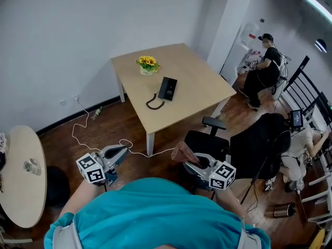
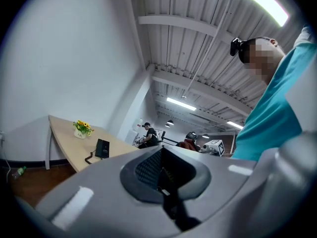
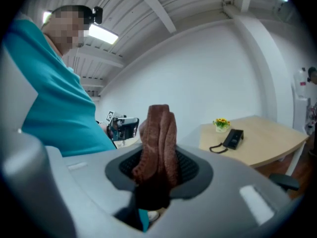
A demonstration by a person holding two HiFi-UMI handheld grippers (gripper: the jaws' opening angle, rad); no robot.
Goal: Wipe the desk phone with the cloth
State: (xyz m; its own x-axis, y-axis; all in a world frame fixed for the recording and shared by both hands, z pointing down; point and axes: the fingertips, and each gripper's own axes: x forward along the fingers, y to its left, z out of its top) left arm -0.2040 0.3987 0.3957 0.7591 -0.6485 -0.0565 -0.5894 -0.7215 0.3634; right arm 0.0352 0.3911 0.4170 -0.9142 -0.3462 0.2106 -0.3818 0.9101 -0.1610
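As its own view shows, left hand-held gripper [image 2: 166, 180] closed, empty | right hand-held gripper [image 3: 153, 182] grips cloth [image 3: 158, 138]

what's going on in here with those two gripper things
A person in a teal shirt holds a gripper in each hand. The right gripper is clamped on a brown cloth, and the left gripper is shut and empty. The black desk phone sits on the wooden table near a pot of yellow flowers, well ahead of both grippers, so wiping hasn't begun.
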